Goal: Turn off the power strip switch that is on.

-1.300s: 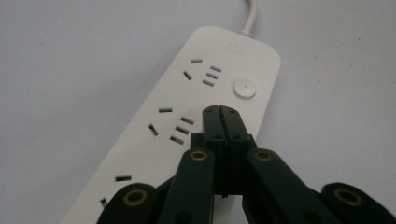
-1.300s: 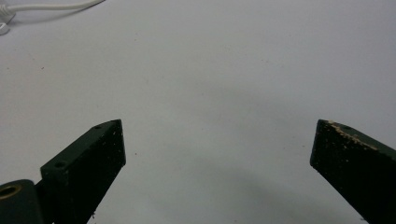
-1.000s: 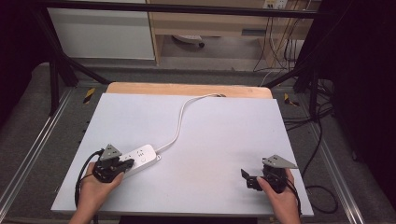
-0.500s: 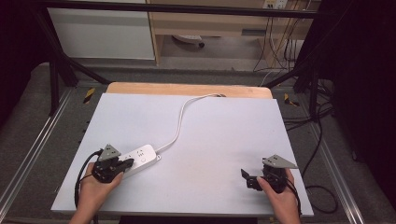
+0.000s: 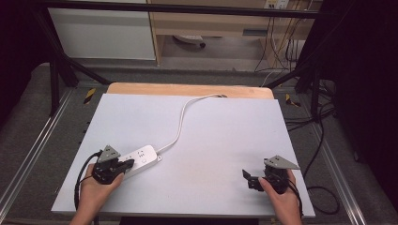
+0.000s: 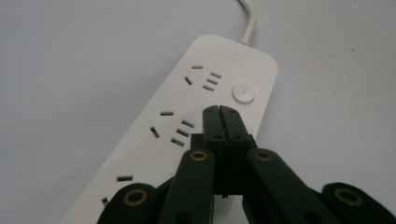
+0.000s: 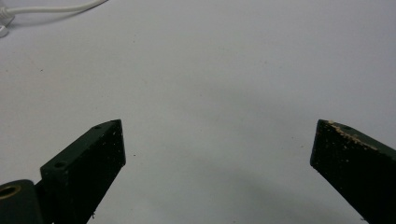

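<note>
At the counter's (image 5: 197,136) near left, the left gripper (image 6: 219,109) has its jaws pressed together, holding nothing, with the tips over the strip (image 6: 205,116), just short of the round button (image 6: 243,94). Whether the tips actually touch the casing is hard to tell from the left gripper view; they look at or barely above it. The strip lies flat and slanted, and its cord (image 5: 180,122) runs off toward the far edge. If the intent is to press the button, the thin closed tips could land beside it or catch in one of the socket slots. A push that is not straight down would likely skate the light strip across the smooth counter, since nothing pins it. The cord may also tug the strip round if it shifts.

Well to the right, the right gripper (image 7: 217,140) stands wide open over bare counter, too far off to steady the strip.
</note>
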A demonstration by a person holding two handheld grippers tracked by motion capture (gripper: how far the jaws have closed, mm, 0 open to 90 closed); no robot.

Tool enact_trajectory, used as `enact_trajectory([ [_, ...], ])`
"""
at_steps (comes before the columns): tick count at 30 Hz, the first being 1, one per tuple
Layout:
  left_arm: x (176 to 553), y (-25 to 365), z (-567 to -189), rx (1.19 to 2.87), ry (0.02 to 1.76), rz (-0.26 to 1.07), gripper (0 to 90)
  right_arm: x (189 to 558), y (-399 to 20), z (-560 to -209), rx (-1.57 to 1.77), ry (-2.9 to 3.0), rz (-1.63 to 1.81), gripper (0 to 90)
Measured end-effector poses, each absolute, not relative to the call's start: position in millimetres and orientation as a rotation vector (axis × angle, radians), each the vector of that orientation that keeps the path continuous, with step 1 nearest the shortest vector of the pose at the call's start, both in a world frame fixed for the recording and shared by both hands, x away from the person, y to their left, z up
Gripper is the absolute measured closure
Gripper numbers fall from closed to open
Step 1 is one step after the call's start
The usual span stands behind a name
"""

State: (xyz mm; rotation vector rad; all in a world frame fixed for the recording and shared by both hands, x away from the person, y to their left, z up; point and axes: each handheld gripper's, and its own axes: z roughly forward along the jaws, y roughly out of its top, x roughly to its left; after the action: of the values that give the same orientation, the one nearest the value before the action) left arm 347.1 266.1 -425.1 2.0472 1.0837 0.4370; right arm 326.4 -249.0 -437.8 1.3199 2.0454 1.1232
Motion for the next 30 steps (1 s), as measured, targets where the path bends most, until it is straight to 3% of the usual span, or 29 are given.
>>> enact_trajectory([
  [30,344.8,268.6,-419.3,1.923,1.033,0.501,90.0,327.7,-246.5,-439.1,1.308,2.053,1.116,3.9],
])
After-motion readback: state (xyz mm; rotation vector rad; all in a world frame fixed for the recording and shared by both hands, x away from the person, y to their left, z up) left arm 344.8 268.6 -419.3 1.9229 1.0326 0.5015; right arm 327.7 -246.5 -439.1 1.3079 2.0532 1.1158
